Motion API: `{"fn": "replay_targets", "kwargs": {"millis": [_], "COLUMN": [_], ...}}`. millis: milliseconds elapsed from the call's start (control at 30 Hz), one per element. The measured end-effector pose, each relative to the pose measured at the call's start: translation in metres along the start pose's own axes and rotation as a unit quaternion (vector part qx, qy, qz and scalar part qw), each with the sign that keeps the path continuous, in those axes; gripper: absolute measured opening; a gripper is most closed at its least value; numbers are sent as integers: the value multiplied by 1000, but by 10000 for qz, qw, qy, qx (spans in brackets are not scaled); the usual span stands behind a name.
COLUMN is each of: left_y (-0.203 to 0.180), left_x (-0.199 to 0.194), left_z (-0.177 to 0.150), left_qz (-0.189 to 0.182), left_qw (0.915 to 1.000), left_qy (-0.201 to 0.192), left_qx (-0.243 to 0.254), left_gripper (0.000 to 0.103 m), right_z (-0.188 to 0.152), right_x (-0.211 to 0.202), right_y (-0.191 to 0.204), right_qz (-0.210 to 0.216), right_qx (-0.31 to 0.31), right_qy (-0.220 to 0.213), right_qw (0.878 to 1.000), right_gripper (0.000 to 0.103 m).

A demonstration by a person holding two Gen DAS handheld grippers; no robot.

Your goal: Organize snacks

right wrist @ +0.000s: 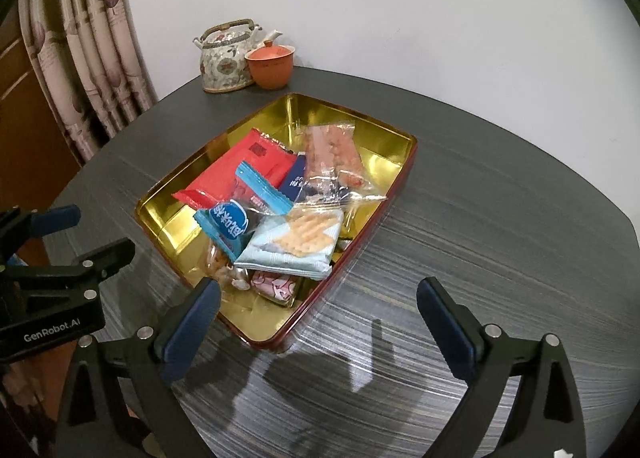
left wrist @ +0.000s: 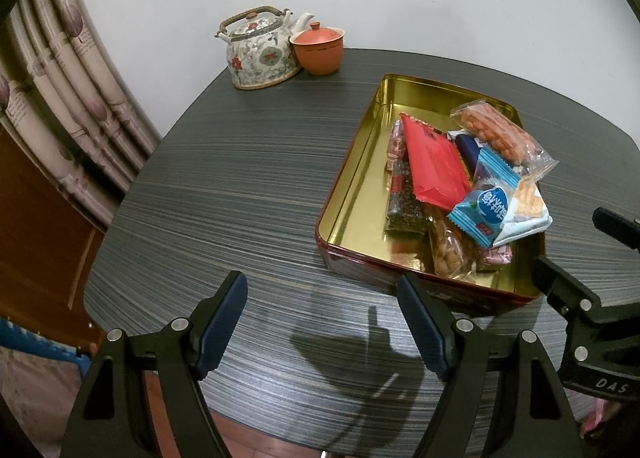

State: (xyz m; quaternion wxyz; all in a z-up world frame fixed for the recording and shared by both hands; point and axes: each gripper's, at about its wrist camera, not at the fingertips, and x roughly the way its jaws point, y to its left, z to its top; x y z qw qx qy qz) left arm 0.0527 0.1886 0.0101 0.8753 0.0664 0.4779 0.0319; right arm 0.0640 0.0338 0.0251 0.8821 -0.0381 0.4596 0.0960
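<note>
We see a dark striped worktop (left wrist: 224,193) against a pale wall, with a patterned curtain (left wrist: 60,69) hanging to its left. On the worktop sits a gold-lined tin (right wrist: 192,181) with a red outer wall, and all the snacks lie inside it, piled toward its near and right side. At the far edge of the worktop a floral ceramic teapot (left wrist: 260,55) stands touching an orange lidded cup (left wrist: 318,49).

In the pile we make out a red packet (right wrist: 236,173), a clear bag of orange-coated peanuts (right wrist: 332,153) on top at the back, a pale blue cracker pack (right wrist: 296,246), a bright blue candy wrapper (right wrist: 232,219) and a small pink wrapped sweet (right wrist: 276,284) near the front wall.

Our left tool (left wrist: 322,322) hangs over bare worktop just in front of the tin, its jaws apart with nothing between them. Our right tool (right wrist: 318,316) has its jaws spread wide, over the tin's near corner, gripping nothing.
</note>
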Motion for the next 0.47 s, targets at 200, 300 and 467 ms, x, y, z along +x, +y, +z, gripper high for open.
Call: {"fn": "replay_targets", "kwargs": {"millis": [200,300,467], "left_y": [0,2,3], "left_x": [0,-1,-1], "left_z": [0,0,0], "left_qz": [-37,-52,-39], "left_qw": [10000,10000,10000], "left_qy": [17,14,4], "left_qx": [-27,-56,-58], "left_gripper": [78,78,78], "right_z": [-3,-4,-5], "right_x": [2,2,3], "right_y": [1,3,4], "right_qz": [43,62,65], "right_qx": [-4,-12,-13], "right_qy": [58,59,76], "right_qw": [10000,10000,9999], "right_gripper": [97,97,97]}}
